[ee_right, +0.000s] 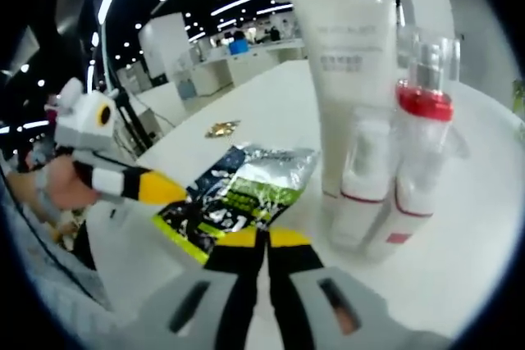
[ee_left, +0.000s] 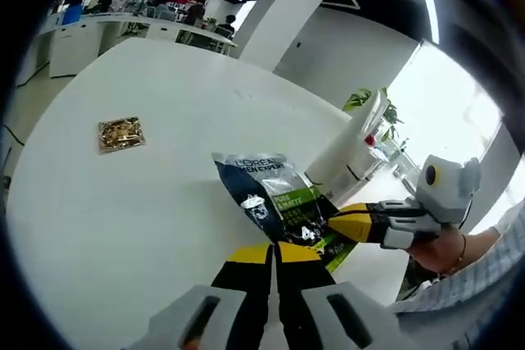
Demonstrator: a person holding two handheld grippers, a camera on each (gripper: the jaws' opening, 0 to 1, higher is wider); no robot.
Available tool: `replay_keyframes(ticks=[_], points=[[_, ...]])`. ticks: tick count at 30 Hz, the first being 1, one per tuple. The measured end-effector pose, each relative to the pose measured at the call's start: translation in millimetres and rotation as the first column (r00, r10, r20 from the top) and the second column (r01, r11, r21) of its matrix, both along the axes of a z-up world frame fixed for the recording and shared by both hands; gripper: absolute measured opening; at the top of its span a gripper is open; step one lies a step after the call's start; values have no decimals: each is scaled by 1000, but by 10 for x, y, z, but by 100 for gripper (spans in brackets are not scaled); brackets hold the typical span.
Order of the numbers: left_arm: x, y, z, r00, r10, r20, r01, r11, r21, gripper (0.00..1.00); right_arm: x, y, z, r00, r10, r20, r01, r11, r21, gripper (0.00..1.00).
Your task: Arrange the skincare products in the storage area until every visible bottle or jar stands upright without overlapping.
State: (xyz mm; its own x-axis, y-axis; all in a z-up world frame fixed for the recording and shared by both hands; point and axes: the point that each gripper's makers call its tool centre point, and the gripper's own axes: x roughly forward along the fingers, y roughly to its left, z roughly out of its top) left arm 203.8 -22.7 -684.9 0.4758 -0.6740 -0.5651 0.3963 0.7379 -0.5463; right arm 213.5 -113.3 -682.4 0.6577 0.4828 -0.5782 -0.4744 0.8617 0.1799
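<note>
The sachet (ee_left: pixel 277 200) lies flat on the tabletop (ee_left: pixel 164 202), both tongs pressed together at its near edge. Beside it stand a white tube (ee_right: pixel 349 63) and two bottles (ee_right: pixel 414 161); a gold packet (ee_left: pixel 121 134) lies well apart.

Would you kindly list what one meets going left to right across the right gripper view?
Left gripper → L'Oreal sachet → small white bottle → red-capped spray bottle. The tall white tube stands behind the two bottles, so it is left out.
</note>
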Motion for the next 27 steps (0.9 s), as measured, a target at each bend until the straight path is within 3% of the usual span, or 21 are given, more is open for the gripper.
replay_keyframes(ticks=[8,10,11,12,15,20,27], points=[[93,48,-206,997,69,-33,-67,996,51,0,81,-60,-106,1000,-9,25,11,995,-97,1],[90,32,-182,996,75,-40,-74,997,20,0,85,-42,-100,1000,4,30,-2,996,-89,1],[114,-24,-107,996,86,-32,-87,995,-44,0,87,-39,-105,1000,4,28,-2,996,-87,1],[113,-11,-91,994,101,-50,-104,993,-57,0,90,-33,-121,1000,3,21,-1,997,-81,1],[130,31,-146,993,110,-37,-110,994,-7,0,91,-41,-141,1000,-2,14,3,996,-84,1],[113,65,-175,991,126,-49,-126,992,7,0,50,-36,-101,1000,2,10,-2,998,-55,1],[101,78,-213,988,145,-60,-144,989,17,0,-211,-10,-305,991,34,-131,-41,998,-48,5]])
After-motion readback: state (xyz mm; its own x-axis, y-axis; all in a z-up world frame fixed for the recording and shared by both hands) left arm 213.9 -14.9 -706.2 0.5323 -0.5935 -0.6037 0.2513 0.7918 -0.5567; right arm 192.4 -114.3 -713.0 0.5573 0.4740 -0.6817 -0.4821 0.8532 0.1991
